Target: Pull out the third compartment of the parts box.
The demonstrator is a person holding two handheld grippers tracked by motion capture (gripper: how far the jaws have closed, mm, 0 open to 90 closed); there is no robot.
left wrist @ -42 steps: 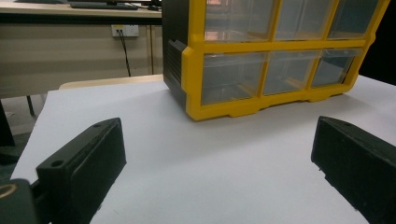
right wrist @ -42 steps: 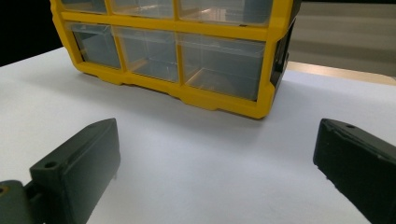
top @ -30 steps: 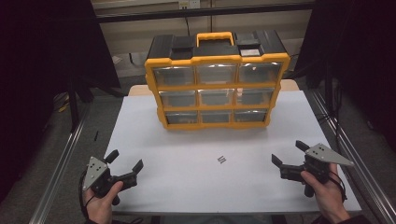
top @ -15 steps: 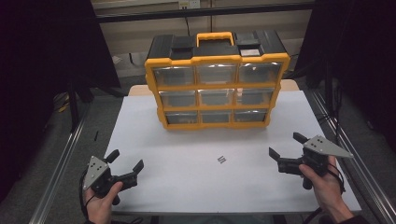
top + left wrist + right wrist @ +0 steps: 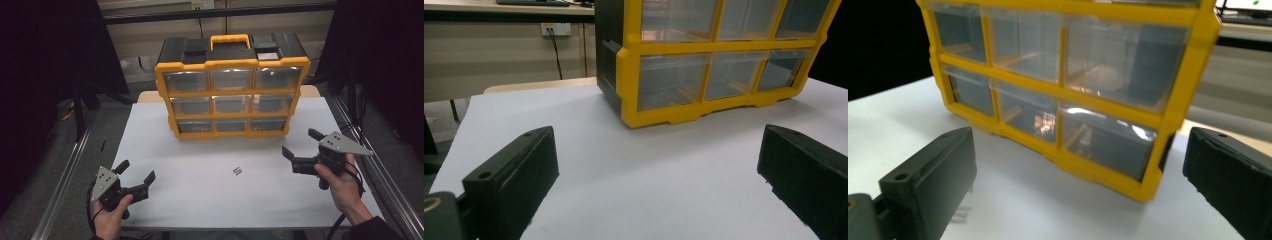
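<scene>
Nine clear drawers, yellow-framed organizer (image 5: 231, 92) upright.

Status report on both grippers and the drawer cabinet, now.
Left gripper open, right gripper open, both holding nothing. Drawer cabinet upright on table, drawers shut. Small dark item lies between grippers; path otherwise clear.

No writing, label, brand, number or sign can be read anywhere. The yellow drawer cabinet (image 5: 232, 85) bears no legible lettering on its frame, its handle or its clear drawer fronts, seen from above and close up from both gripper views. The small dark item (image 5: 237, 171) lying on the white table (image 5: 200, 200) in front of the cabinet is too small to show any mark. The wall socket (image 5: 553, 29) behind the cabinet carries nothing readable either.
</scene>
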